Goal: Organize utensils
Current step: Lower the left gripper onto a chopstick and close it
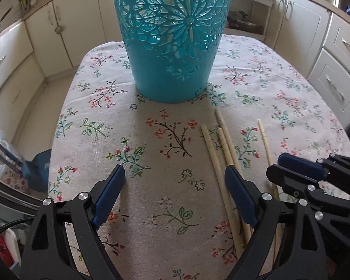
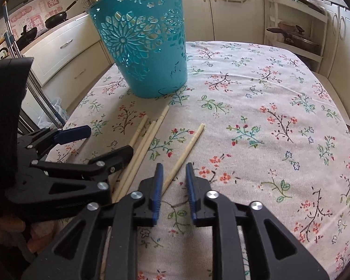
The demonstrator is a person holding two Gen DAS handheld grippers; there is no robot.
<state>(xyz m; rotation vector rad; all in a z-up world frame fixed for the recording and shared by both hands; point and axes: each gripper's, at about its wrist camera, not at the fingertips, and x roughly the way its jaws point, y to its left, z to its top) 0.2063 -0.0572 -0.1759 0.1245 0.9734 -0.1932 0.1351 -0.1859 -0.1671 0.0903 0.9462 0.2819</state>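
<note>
While the left gripper [image 1: 172,175] hangs with jaws released beside three pale bamboo chopsticks [image 2: 140,149] below the teal cut-out plastic basket [image 2: 144,46], the right gripper [image 2: 173,170] straddles a fourth chopstick [image 2: 186,149], jaws parted, not gripping. Light, stiff, slippery sticks; pinch mid-length.

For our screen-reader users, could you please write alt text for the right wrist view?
The right gripper hovers open over a single chopstick on a floral tablecloth. Three more chopsticks lie left, beside the open left gripper, before a teal basket.
</note>
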